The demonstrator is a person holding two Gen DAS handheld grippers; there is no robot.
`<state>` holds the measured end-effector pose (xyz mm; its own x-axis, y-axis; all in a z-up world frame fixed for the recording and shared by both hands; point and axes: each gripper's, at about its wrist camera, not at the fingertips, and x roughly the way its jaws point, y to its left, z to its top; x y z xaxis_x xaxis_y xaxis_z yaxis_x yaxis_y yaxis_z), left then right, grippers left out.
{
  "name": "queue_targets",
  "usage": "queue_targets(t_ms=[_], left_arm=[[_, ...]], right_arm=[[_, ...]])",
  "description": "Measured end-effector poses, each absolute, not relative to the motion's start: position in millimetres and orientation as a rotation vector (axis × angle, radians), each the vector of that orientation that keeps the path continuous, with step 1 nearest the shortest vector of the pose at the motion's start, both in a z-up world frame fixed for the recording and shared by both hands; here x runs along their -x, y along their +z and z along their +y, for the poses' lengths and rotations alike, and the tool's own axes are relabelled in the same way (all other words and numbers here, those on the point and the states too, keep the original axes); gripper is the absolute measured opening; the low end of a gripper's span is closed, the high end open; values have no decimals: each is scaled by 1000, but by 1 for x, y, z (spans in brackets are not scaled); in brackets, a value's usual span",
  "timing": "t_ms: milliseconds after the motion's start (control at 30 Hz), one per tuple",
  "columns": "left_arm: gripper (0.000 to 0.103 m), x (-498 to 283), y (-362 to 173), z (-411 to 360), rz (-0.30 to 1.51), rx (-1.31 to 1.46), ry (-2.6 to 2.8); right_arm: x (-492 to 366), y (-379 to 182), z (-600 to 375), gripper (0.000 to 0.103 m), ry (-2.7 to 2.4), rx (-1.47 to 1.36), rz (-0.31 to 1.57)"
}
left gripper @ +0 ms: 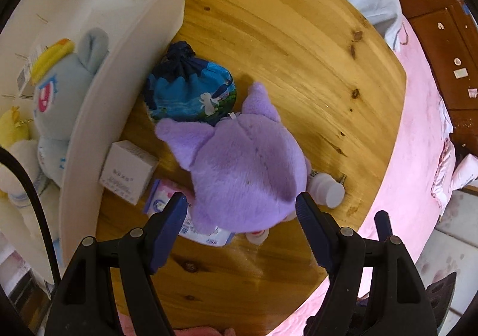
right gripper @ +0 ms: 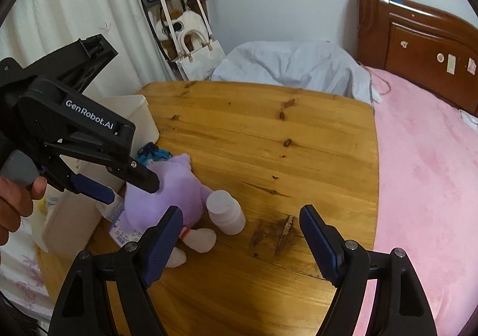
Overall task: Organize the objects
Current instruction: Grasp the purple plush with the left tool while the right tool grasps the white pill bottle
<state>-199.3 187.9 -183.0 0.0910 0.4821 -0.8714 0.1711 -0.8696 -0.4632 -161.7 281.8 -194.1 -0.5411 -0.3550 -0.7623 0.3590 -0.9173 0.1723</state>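
- The wooden table (right gripper: 269,139) carries a white bin (left gripper: 89,97) on its left side.
- The purple plush toy (left gripper: 239,168) lies on the table beside the bin.
- The left gripper (left gripper: 242,207) hangs over the plush, its fingers spread wide to either side; whether they touch it is unclear.
- The right gripper (right gripper: 242,219) is spread wide and holds nothing, with a white bottle (right gripper: 224,212) ahead of it.

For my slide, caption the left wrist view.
Open left gripper poised over purple plush toy beside white storage bin.

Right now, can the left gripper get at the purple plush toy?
Probably yes: the left gripper is open, its fingers either side of the purple plush toy, with nothing between them.
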Motion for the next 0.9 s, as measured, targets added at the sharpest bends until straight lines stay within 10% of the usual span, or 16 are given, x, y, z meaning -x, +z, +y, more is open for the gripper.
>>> queue_targets(t_ms=[900], left_arm=[[80, 208, -206, 203, -781, 2080, 1802]], right_arm=[[178, -240, 276, 71, -2387, -1252, -47]])
